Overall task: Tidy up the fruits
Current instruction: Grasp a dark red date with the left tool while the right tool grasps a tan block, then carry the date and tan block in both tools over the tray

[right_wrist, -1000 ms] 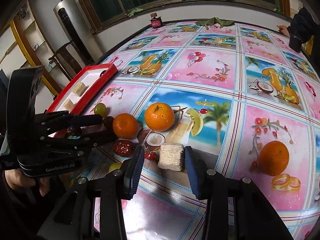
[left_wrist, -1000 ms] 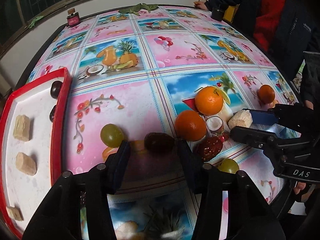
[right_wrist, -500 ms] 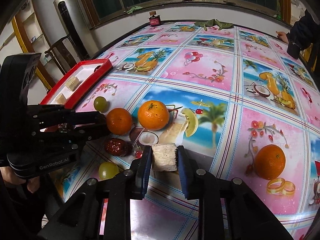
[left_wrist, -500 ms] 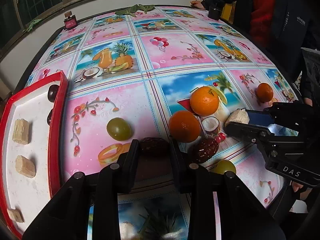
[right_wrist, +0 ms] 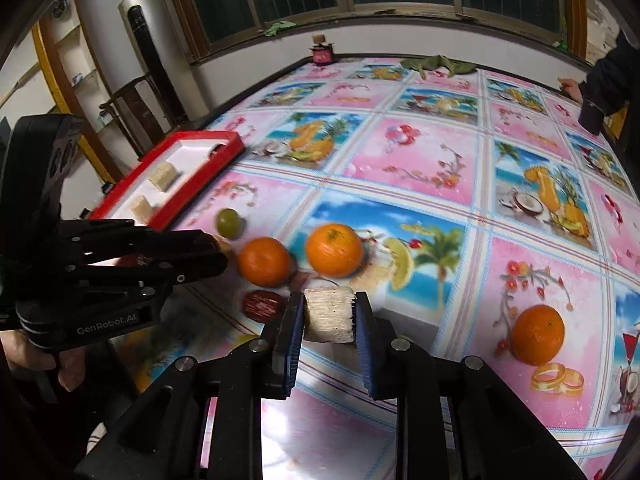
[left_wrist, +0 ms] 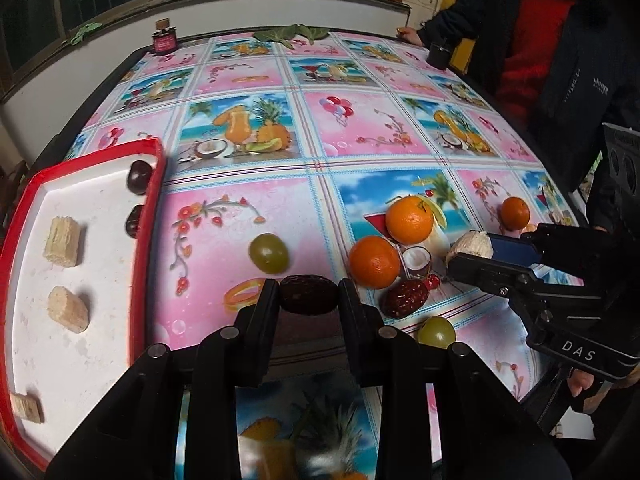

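My left gripper [left_wrist: 308,294] is shut on a dark brown date [left_wrist: 308,294], held just above the patterned tablecloth. My right gripper [right_wrist: 329,314] is shut on a pale sugarcane chunk [right_wrist: 329,314]; in the left wrist view that chunk [left_wrist: 470,245] shows between the right gripper's fingers. On the cloth lie two oranges [left_wrist: 409,219] [left_wrist: 374,262], a third orange [left_wrist: 515,212] farther right, a red date [left_wrist: 404,298], and two green grapes [left_wrist: 269,253] [left_wrist: 437,331]. The red-rimmed white tray [left_wrist: 144,216] at the left holds several cane pieces [left_wrist: 62,242] and two dark dates [left_wrist: 139,176].
A person in a dark jacket [left_wrist: 560,40] stands at the table's far right with a hand by a dark cup [left_wrist: 438,56]. A small jar [left_wrist: 164,40] and green leaves [left_wrist: 292,34] lie at the far edge. Pink cloth squares between tray and fruit pile are bare.
Both grippers closed, the left on the dark date and the right on the cane chunk. The left gripper then lifted slightly with the date; the right wrist view tilted a little.
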Available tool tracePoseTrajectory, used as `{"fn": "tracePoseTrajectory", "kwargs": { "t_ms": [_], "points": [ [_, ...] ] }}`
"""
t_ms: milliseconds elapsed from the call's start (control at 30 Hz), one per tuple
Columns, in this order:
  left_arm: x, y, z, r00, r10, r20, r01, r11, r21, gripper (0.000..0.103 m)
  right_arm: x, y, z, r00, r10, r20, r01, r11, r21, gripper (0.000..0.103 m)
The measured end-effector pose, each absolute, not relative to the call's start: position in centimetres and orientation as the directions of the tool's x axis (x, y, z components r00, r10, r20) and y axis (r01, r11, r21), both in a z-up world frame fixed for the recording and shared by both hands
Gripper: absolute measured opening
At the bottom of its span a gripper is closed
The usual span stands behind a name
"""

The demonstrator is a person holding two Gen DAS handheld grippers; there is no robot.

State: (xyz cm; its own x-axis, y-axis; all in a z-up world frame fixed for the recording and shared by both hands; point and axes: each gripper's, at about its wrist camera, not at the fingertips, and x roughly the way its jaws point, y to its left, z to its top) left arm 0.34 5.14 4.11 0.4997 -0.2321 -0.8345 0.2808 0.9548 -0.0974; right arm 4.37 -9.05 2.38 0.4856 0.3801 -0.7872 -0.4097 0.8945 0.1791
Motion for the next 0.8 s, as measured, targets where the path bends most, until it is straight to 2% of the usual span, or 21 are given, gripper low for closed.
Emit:
{"fn": "tracePoseTrajectory", "kwargs": {
  "t_ms": [500,800],
  "points": [
    [-1.4,11.8,6.6,0.559,-0.185,-0.808,0.126,0.983,-0.137,0.028,3.7,-1.5,5.6,0.410,0.539,-0.736,-0.579,0.777,0.246,0.025],
    [-3.4,17.6,8.5,0.600,-0.099,-0.794,0.009,0.993,-0.117,0.028,3.5,1.1,7.2,0.376,0.615,-0.693,-0.632,0.717,0.293,0.025]
  ]
}}
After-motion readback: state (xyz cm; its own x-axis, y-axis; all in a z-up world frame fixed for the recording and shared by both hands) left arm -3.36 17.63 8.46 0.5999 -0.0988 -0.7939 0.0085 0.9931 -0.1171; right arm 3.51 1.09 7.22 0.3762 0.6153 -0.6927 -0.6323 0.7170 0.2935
